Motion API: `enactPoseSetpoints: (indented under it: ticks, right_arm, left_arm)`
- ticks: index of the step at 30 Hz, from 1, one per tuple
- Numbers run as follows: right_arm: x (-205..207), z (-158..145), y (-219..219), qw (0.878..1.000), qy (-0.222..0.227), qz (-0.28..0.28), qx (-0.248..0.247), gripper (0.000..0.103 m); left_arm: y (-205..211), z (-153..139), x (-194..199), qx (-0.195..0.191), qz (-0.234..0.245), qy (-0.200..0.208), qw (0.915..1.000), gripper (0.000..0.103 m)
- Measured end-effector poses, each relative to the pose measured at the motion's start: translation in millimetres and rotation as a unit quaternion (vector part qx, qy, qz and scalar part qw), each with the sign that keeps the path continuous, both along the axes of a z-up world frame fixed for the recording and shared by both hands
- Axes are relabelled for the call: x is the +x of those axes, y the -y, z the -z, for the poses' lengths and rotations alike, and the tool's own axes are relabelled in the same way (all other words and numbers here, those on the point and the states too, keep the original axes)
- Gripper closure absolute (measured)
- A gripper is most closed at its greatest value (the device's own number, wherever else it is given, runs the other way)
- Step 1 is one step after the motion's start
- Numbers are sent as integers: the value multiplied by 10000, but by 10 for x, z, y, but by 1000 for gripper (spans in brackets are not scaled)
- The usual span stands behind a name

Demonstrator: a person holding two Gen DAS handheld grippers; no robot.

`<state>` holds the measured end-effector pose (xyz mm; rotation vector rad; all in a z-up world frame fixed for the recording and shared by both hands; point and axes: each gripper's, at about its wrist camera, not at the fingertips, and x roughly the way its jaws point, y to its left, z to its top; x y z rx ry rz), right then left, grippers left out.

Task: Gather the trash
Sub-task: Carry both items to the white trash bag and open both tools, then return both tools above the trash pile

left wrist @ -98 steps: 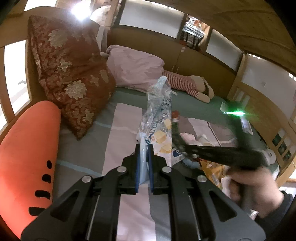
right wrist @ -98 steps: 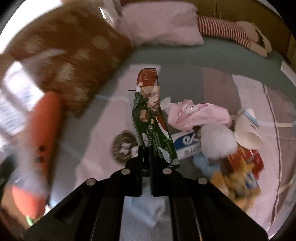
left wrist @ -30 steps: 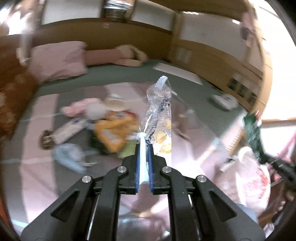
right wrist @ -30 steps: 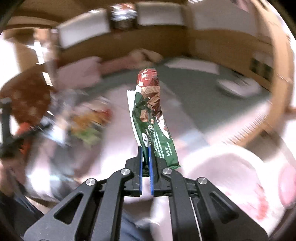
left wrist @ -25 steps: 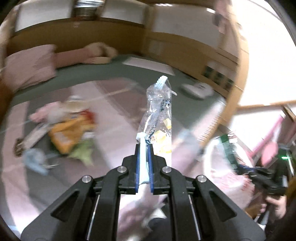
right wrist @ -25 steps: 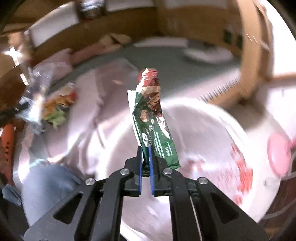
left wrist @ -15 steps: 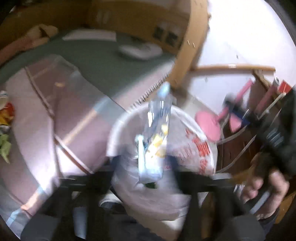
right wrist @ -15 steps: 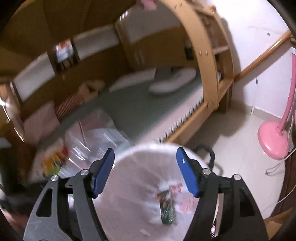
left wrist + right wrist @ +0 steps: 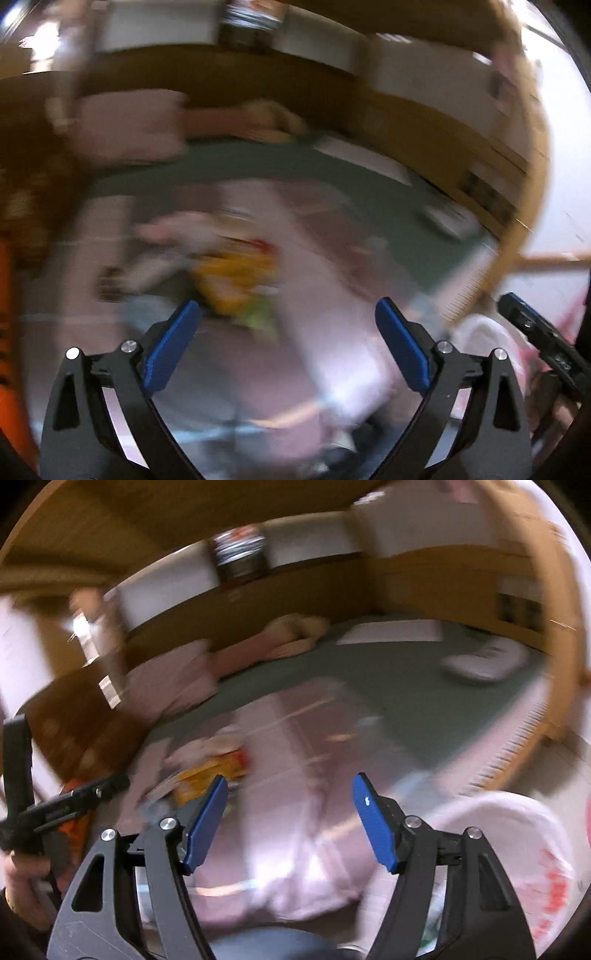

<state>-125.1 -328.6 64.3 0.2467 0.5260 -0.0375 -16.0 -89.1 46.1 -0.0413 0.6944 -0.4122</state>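
Both views are motion-blurred. My left gripper point(image 9: 288, 317) is open and empty, facing the bed, with a blurred pile of trash point(image 9: 229, 273) of yellow, green and pink wrappers ahead of it on the pink sheet. My right gripper point(image 9: 290, 788) is open and empty too. The same trash pile point(image 9: 210, 764) lies left of its left finger. A white plastic bag with red print point(image 9: 517, 834) stands at the lower right, beside the bed; it also shows in the left wrist view point(image 9: 484, 336). The left gripper's body appears at the left edge point(image 9: 48, 808).
A pink pillow point(image 9: 129, 125) and a striped stuffed toy point(image 9: 288, 635) lie at the bed's far side. A patterned brown cushion point(image 9: 74, 716) and an orange cushion point(image 9: 7, 332) are at the left. A wooden bed frame point(image 9: 557, 638) runs along the right.
Both grippers opened and let go of their wrappers, the green one and the clear one, over the white bag. Both have since swung back toward the bed.
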Motion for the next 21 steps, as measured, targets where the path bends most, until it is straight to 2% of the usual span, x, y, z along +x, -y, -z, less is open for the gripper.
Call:
enactPoseSetpoints:
  ticks: [4,7,8,10,11,13,16,21]
  right_arm:
    - [478,-28,-698,9972,-48,-696,-271,34]
    - [663,112,-927,9964,164,-646,-532,33]
    - [654,188,-979,9959,173,-605,-656,33]
    - [723,378,-1017,9949,-182,-541,-829,33]
    - [743,417,-930,9963,-389,-535,-542,33]
    - [737,379,-873,9982,-245,-525,-148,33]
    - [777,396,-1002,9973,-261,-536,-430,33]
    - [821,415,-1047,9970,-319,-616,-341,33]
  left_arm:
    - [-777,201,120,303,-1015,302,9939,6]
    - [-1051,424,215,286,-1310,-1,9910,6]
    - [-1087,440,233,267,-1329,-72,9907,6]
    - [-1133,427,229,267,-1263,23,9916,6]
    - [-1138,428,208,306,-1257,70,9916,6]
    - [-1133,406,185,279,-1222,92,9921,6]
    - [-1113,412,121,215,-1165,92,9929,6]
    - [-1070,438,120,276,-1128,61,9932,6]
